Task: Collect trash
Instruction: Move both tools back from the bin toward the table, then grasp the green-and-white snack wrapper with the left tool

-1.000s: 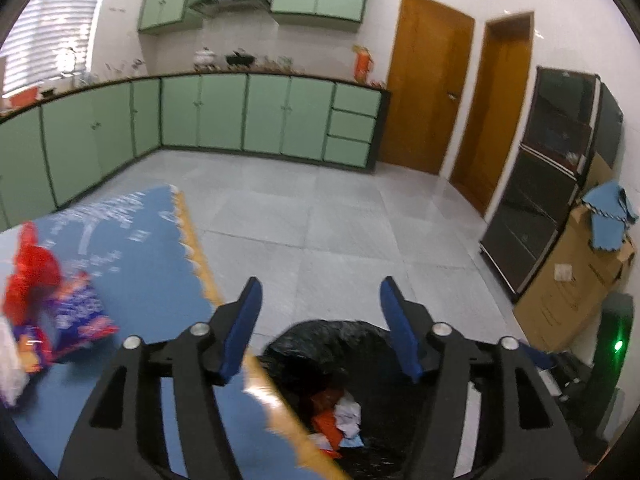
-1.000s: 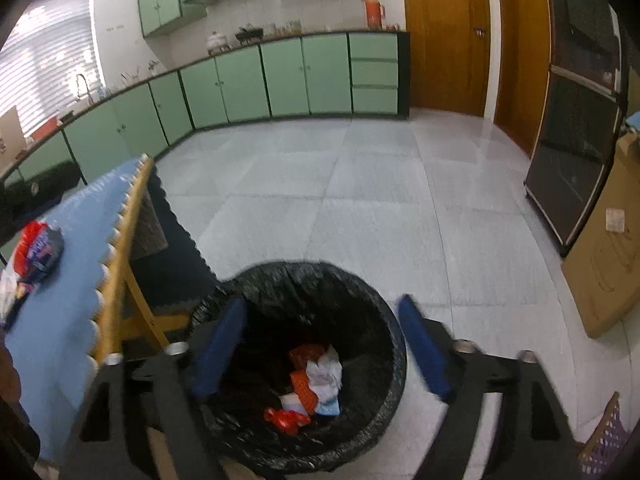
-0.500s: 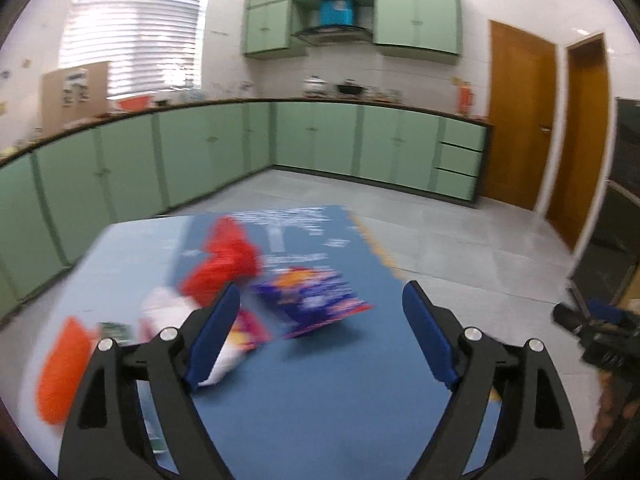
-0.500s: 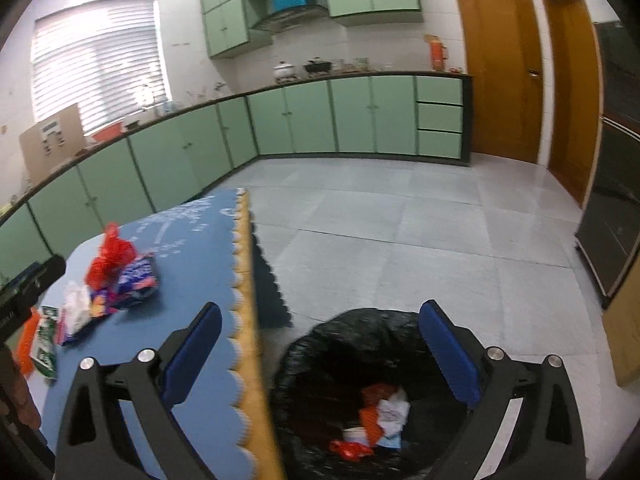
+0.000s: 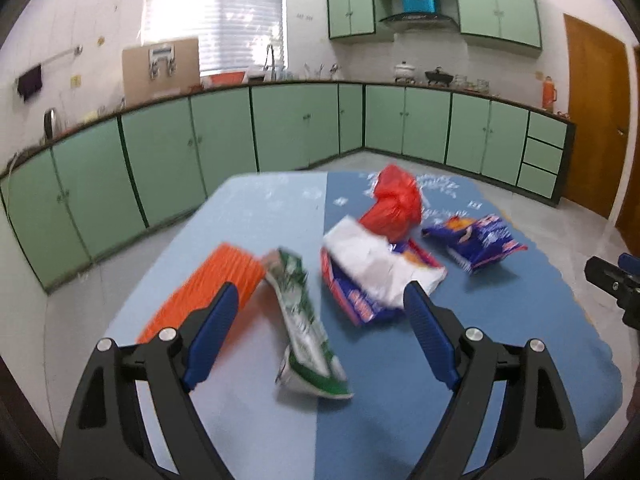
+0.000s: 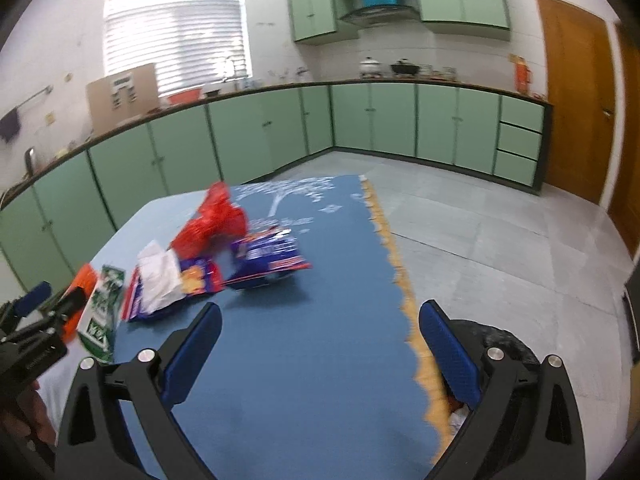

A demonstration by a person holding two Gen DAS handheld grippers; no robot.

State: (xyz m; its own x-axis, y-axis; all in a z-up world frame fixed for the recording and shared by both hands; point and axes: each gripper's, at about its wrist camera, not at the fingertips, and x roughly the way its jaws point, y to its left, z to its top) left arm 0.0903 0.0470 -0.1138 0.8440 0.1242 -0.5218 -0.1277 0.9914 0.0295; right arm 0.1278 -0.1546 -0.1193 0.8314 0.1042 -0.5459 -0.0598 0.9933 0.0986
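Two hand-held grippers hover over a blue bench, each spread wide and holding nothing. The left hand-held gripper faces scattered trash: a green wrapper at 12 o'clock between its fingers, an orange piece at 10, white paper and a red bag at 1. The right hand-held gripper has a black bin at 3 o'clock.
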